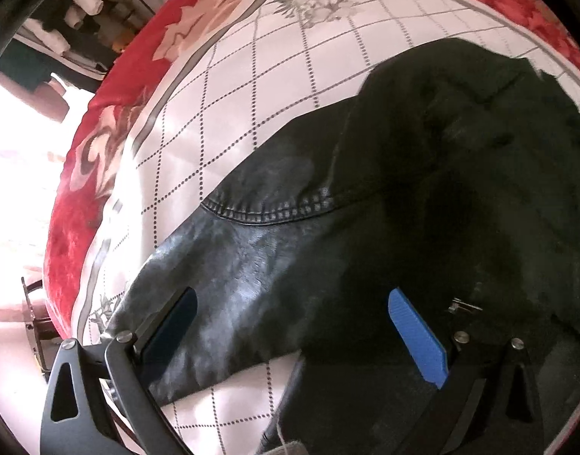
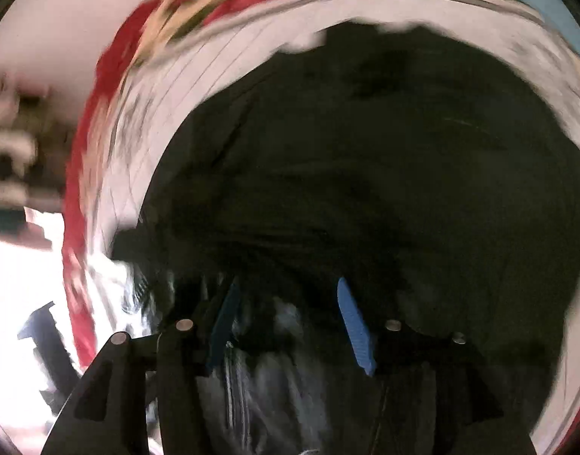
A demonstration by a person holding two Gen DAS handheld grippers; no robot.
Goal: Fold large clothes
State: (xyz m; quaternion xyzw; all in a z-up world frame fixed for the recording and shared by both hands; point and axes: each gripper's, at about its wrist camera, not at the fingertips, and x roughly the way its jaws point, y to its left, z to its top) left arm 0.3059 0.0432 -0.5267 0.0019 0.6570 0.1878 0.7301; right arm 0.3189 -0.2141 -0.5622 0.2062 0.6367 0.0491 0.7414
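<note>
A black leather jacket (image 1: 403,174) lies spread on a bed; a sleeve with a stitched seam (image 1: 267,212) runs toward the lower left. My left gripper (image 1: 290,299) is open, its blue pads (image 1: 415,337) apart just above the sleeve, holding nothing. The right wrist view is motion-blurred: the same jacket (image 2: 366,174) fills it. My right gripper (image 2: 286,295) is open with blue pads (image 2: 354,326) apart over a shiny crumpled part of the jacket (image 2: 275,371); whether it touches the leather I cannot tell.
The bed has a white grid-patterned cover (image 1: 229,87) with a red floral border (image 1: 100,121). Beyond the bed's left edge stand stacked clothes (image 1: 81,3) and bright floor. A dark metal frame (image 1: 34,326) shows low at the left edge.
</note>
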